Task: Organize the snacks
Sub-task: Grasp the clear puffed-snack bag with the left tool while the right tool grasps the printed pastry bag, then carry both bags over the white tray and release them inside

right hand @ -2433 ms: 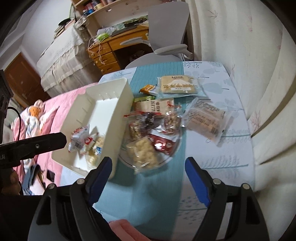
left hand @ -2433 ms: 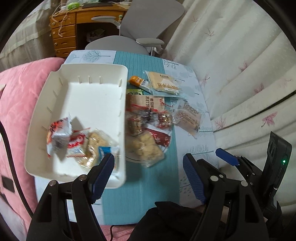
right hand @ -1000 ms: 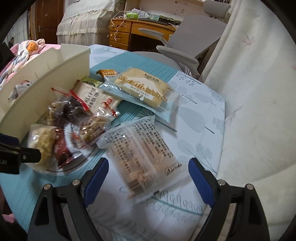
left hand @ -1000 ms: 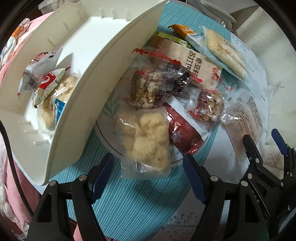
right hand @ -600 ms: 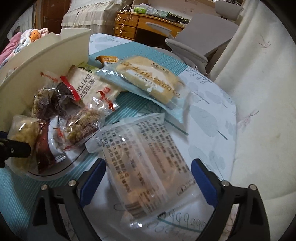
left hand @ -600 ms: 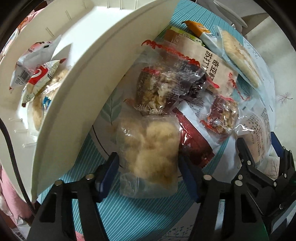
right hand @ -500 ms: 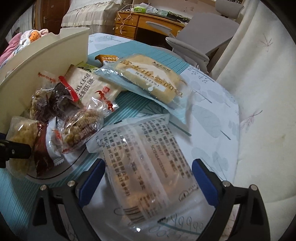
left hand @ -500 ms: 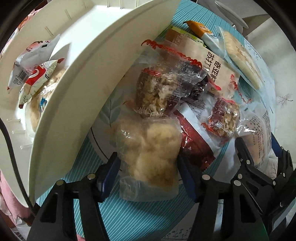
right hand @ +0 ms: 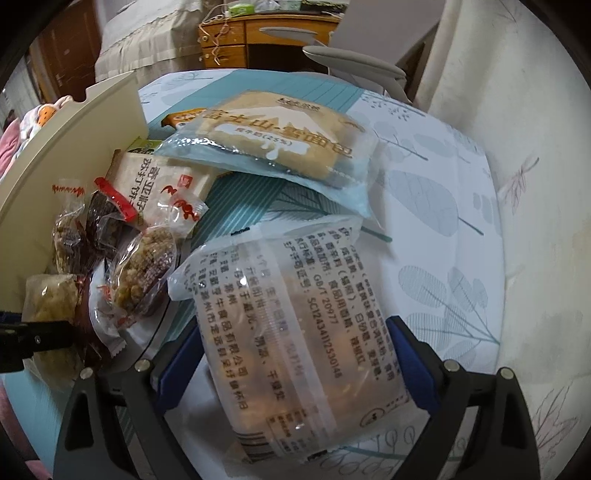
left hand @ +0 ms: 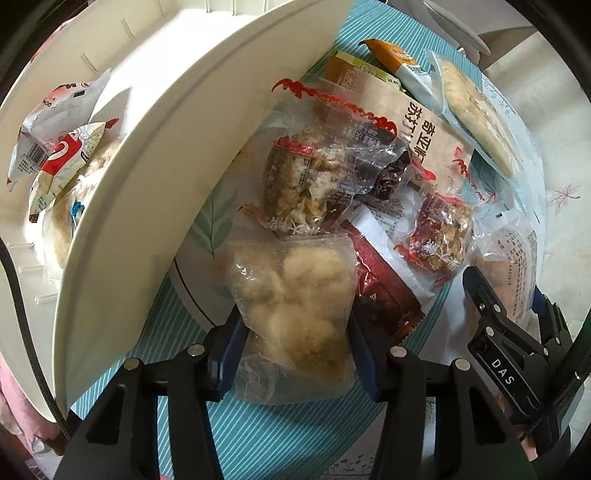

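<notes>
White bin [left hand: 155, 192]: three packets | plate [left hand: 192, 291]: five | claws: two

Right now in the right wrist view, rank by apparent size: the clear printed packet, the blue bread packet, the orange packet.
1. Clear printed packet, though it is nearest the camera.
2. Blue bread packet.
3. Orange packet, mostly hidden.

Tabletop [right hand: 424, 177] under a teal-striped, leaf-print white cloth, pale leaf-patterned curtain [right hand: 517, 92] on the right, grey office chair [right hand: 347, 55] behind it at a wooden desk with drawers [right hand: 258, 33], pink bedding [left hand: 14, 398] at left.
</notes>
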Motion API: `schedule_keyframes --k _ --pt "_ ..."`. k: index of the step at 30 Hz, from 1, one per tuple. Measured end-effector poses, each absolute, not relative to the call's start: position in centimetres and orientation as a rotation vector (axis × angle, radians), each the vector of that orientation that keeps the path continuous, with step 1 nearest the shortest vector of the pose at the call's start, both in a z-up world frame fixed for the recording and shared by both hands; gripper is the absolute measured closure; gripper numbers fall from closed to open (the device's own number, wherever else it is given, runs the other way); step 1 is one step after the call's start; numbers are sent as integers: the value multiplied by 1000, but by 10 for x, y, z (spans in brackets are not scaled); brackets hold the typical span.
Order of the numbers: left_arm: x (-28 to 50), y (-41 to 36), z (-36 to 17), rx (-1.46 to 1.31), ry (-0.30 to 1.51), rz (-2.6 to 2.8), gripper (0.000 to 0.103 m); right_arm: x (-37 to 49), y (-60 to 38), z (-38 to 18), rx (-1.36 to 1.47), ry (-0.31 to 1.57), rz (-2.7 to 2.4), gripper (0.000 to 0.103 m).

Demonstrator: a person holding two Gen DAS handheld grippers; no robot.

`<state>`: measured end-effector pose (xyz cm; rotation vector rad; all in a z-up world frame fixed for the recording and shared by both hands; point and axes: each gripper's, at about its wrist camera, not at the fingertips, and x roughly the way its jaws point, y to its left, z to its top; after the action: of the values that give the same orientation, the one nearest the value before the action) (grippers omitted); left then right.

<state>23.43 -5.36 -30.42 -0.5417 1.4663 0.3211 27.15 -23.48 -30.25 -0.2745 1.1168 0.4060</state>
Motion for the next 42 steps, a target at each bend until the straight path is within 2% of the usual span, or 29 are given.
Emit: schedule_keyframes --k 6,15,28,33,42 --pt "231 -53 -297 -570 1488 314 55 272 -237 -299 -237 1201 380 15" --pt "228 -57 -271 -536 1482 243 55 245 -247 -294 -102 1365 320 18" --pt "208 -64 -200 -452 1395 48 56 176 -253 -291 120 1573 272 25" --pt "194 -59 -168 -409 1318 -42 56 163 -249 -285 178 1583 252 30" --pt "174 -31 -121 -366 1157 -186 56 156 -235 -255 253 1513 237 31"
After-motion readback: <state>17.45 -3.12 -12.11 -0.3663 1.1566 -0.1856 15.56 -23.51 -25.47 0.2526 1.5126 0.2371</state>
